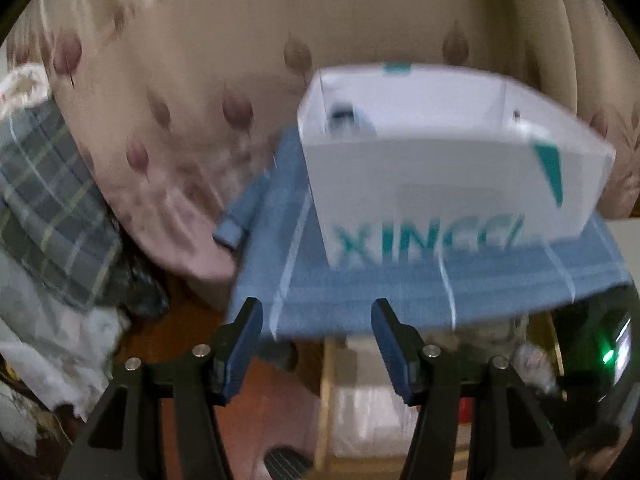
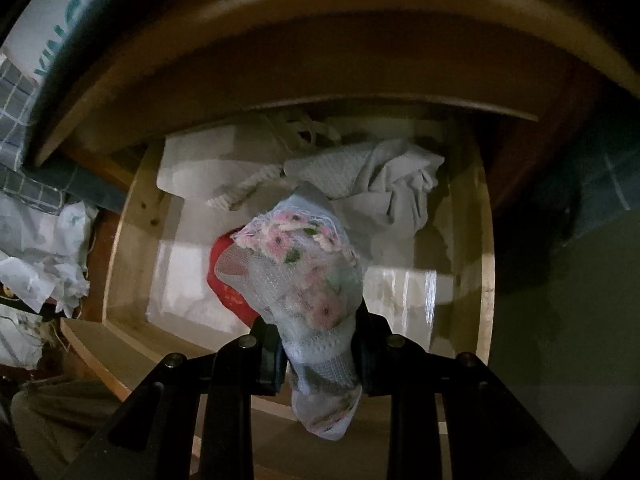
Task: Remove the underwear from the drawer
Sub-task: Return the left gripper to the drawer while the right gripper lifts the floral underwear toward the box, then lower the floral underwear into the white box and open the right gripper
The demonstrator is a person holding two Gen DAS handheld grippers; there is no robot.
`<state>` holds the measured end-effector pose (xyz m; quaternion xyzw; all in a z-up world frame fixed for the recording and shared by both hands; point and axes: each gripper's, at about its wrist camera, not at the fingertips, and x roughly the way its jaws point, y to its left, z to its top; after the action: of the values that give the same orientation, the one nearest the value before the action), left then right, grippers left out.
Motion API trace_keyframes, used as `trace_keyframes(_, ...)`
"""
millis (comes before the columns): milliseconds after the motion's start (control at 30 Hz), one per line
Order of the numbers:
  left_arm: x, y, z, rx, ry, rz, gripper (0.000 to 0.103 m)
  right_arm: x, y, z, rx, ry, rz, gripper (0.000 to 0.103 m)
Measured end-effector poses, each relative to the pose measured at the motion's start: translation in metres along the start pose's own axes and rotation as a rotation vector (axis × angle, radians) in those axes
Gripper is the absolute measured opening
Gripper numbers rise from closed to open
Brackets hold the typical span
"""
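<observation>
Below the worktop, over the open drawer (image 2: pixel 486 280), your right claw (image 2: pixel 320 356) pinches floral underwear (image 2: pixel 308 276); lift clear, left claw (image 1: pixel 316 320) gaping empty.

You are in a home, most probably a bedroom. In front of you hangs a beige curtain (image 1: pixel 240 60) with a leaf pattern, and a checked blanket (image 1: pixel 44 200) lies in a heap at your left. A white carton (image 1: pixel 460 168) stands on a blue checked cloth (image 1: pixel 400 280). Under it, you look into an open wooden drawer (image 2: pixel 486 280) which holds soft clothes: a crumpled white garment (image 2: pixel 392 184) and a lace underwear (image 2: pixel 304 264) with pink flowers.
</observation>
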<state>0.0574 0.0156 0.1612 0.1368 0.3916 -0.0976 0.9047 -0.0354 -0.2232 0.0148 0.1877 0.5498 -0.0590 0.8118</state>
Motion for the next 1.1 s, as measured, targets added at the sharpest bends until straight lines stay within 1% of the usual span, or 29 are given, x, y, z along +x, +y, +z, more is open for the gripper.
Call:
trace_keyframes(100,0.017,-0.005,-0.027,-0.025,0.04,-0.005,0.058,-0.013,0.005,-0.001,-0.045,-0.05,-0.021,0.025)
trace_keyframes(167,0.026,-0.01,-0.041,-0.035,0.054,0.016,0.058,-0.023,0.008,-0.001,-0.065,-0.09,-0.024,0.025)
trace_keyframes(300,0.035,-0.016,-0.061,-0.026,0.053,0.049,0.058,-0.048,0.012,0.005,-0.077,-0.177,-0.033,0.025)
trace_keyframes(367,0.035,-0.017,-0.067,-0.023,0.052,0.056,0.058,-0.057,0.014,0.008,-0.078,-0.187,-0.029,0.025)
trace_keyframes(533,0.039,-0.006,-0.072,-0.036,0.054,0.045,0.058,-0.081,0.02,0.016,-0.097,-0.186,-0.031,0.025)
trace_keyframes(667,0.043,0.007,-0.071,-0.093,0.08,0.037,0.058,-0.109,0.024,0.024,-0.102,-0.206,-0.025,0.025)
trace_keyframes(800,0.045,0.013,-0.072,-0.106,0.098,0.031,0.058,-0.147,0.032,0.037,-0.115,-0.26,-0.029,0.025)
trace_keyframes(900,0.044,0.015,-0.071,-0.109,0.094,0.041,0.058,-0.178,0.039,0.05,-0.118,-0.308,-0.031,0.025)
trace_keyframes(967,0.044,0.016,-0.071,-0.114,0.093,0.026,0.058,-0.193,0.044,0.057,-0.121,-0.336,-0.024,0.025)
trace_keyframes(1100,0.044,0.016,-0.071,-0.112,0.096,0.029,0.058,-0.226,0.056,0.082,-0.131,-0.389,-0.027,0.025)
